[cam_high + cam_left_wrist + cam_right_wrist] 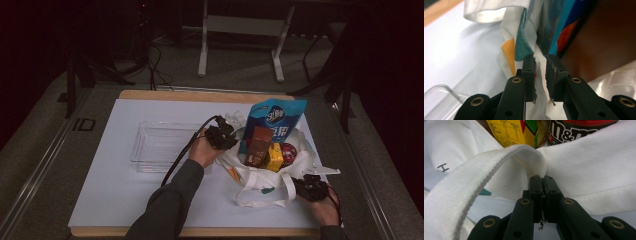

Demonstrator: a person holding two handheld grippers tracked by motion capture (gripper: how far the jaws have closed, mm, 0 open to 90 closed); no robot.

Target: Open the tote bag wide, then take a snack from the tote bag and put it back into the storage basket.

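A white tote bag (305,159) lies open on the white mat, holding a blue pouch (277,117), a brown box (260,145), a yellow carton (274,156) and a round M&M's can (288,150). My left gripper (221,136) is at the bag's left rim. In the left gripper view its jaws (540,58) stand slightly apart, with the bag's white fabric (539,75) hanging between the pads, the blue pouch (564,27) and brown box (604,40) behind. My right gripper (311,187) is at the bag's near right corner, shut (544,178) on the base of the white strap (474,180).
A clear plastic tray (160,145) sits on the mat left of the bag, its corner (439,95) beside my left gripper. The mat covers a wooden tabletop (200,95). A person's forearms come in from the bottom edge. Stands and cables are on the dark floor beyond.
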